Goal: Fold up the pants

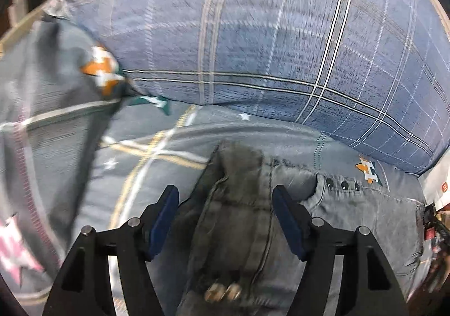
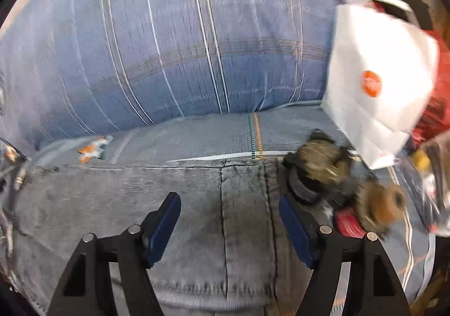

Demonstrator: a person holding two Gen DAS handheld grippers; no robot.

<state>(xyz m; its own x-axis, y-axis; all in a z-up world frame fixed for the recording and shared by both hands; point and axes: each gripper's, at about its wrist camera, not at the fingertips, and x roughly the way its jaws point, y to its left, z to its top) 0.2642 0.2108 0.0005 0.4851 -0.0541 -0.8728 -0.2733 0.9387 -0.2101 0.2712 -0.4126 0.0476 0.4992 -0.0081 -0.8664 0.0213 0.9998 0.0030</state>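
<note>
Grey denim pants (image 1: 239, 226) lie on a grey patterned bedsheet (image 1: 157, 147). In the left wrist view the waistband and fly, with metal buttons near the bottom, run between the fingers of my left gripper (image 1: 225, 198), which is open just above the cloth. In the right wrist view the pants (image 2: 140, 203) spread flat, with a seam running between the fingers of my right gripper (image 2: 229, 209), which is open and holds nothing. Both views are motion-blurred.
A large blue plaid pillow (image 1: 267, 43) lies behind the pants and also shows in the right wrist view (image 2: 168, 49). A white paper bag (image 2: 379, 77) stands at the right. Dark and brown bundled items (image 2: 323, 169) lie beside the pants' right edge.
</note>
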